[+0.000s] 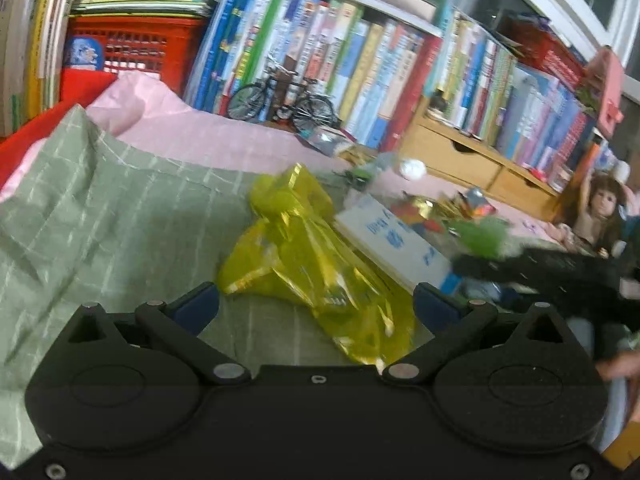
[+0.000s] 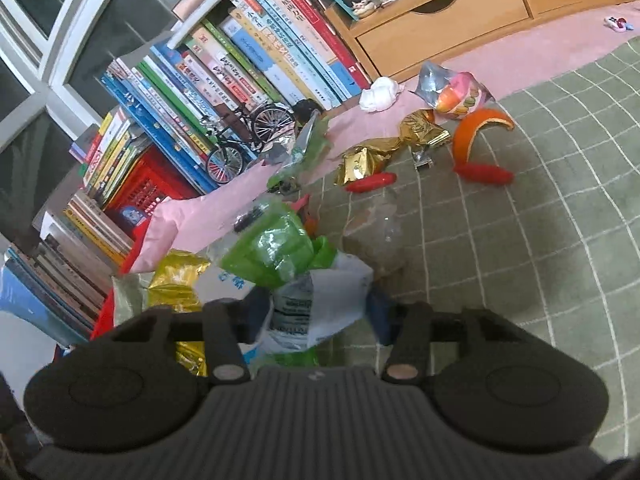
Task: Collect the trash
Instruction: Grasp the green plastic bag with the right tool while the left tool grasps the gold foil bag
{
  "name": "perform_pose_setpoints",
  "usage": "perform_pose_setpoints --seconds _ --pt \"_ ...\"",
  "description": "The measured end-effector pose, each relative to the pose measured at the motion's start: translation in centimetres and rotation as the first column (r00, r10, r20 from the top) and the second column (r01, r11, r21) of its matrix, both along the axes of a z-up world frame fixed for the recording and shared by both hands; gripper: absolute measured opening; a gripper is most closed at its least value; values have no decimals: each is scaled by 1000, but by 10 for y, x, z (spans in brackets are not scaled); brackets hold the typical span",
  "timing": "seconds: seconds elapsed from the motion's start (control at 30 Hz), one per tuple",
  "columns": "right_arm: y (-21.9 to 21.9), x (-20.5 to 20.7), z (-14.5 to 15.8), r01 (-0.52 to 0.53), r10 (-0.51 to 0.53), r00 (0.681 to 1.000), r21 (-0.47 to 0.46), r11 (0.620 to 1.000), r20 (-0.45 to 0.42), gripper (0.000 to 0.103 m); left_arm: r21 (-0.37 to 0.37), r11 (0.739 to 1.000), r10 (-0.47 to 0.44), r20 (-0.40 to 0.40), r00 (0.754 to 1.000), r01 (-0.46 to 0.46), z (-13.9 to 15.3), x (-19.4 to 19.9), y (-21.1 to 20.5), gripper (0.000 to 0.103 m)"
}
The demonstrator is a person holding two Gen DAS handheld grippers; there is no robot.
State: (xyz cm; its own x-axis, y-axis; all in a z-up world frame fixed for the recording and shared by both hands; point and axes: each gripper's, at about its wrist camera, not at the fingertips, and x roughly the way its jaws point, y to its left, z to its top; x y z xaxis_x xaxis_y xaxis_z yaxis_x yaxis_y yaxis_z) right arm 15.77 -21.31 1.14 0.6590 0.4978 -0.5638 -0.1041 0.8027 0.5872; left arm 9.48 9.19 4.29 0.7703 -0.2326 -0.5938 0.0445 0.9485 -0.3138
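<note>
1. Clamping a white-and-green wrapper (image 2: 320, 300), the right gripper (image 2: 316, 316) is pressing its fingers on both sides of the plastic.
2. Standing wide apart, the left gripper (image 1: 316, 304) is framing a yellow bag (image 1: 316, 264) lying on the green cloth (image 1: 120, 216), pads not touching it.
3. Lying further out at 1 o'clock in the right view are gold wrappers (image 2: 384, 152), orange peel (image 2: 476, 132) and a white tissue (image 2: 378, 94).
4. Leaning at 11 o'clock is a toy bicycle (image 2: 244, 140) against the books (image 2: 256, 56).

Yellow bag (image 1: 316, 264) — green-checked cloth (image 1: 120, 208)
</note>
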Motion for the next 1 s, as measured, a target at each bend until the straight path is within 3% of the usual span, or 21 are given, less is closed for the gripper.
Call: perform_pose_setpoints --seconds 0.3,0.5,0.67,1.0 --pt "-14 -33 22 4 -1 996 -28 1000 94 53 117 993 -5 -56 998 12 -9 45 -15 103" --pt "-22 -60 39 20 -3 988 -109 994 152 55 118 993 -15 -64 998 22 -13 64 -19 102" --pt "-25 -75 41 10 10 987 -123 992 160 56 84 996 -23 -59 998 28 -16 67 -18 92" --pt "-21 -87 25 3 6 993 -77 997 118 56 120 992 -29 -22 999 32 -21 63 -23 70"
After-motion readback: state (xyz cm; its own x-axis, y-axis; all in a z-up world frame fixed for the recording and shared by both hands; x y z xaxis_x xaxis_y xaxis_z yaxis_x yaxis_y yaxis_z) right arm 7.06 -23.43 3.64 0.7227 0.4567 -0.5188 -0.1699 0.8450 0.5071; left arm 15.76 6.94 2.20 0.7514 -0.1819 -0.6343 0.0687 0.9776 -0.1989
